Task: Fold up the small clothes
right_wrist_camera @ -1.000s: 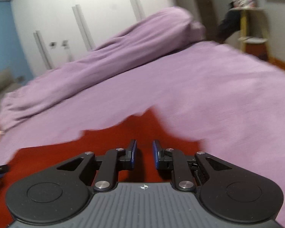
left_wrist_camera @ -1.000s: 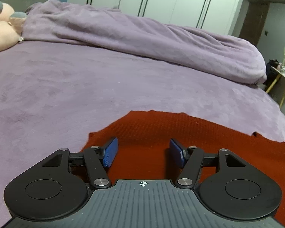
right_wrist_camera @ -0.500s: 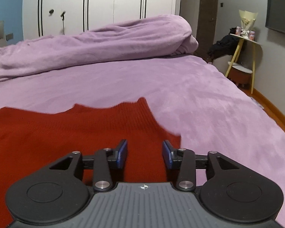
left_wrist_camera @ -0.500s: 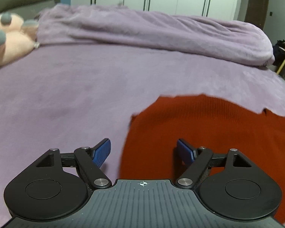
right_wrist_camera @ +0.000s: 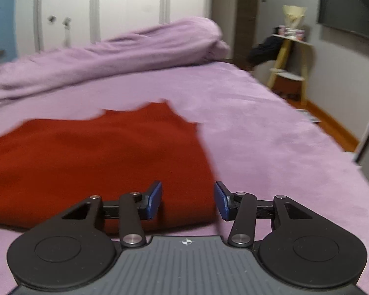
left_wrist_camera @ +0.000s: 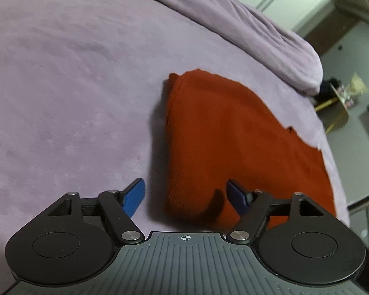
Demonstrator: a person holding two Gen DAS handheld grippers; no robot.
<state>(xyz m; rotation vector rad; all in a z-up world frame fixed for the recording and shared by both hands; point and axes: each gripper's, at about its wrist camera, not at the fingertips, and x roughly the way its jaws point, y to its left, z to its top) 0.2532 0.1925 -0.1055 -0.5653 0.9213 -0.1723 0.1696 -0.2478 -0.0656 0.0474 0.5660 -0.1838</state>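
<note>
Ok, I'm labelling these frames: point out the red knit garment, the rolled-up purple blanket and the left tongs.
red knit garment [left_wrist_camera: 233, 135]: left wrist view, middle of its folded top layer.
rolled-up purple blanket [right_wrist_camera: 135, 49]: right wrist view, middle of the roll.
left tongs [left_wrist_camera: 185, 194]: left wrist view, midway between the blue fingertips, open.

text: I read none in either wrist view | signs: only a small white crosshair mark on the grey ribbed housing [left_wrist_camera: 184, 258] of each tool, bottom centre of frame, also at [right_wrist_camera: 184, 258] | labels, brands, numbers: I can make out none
</note>
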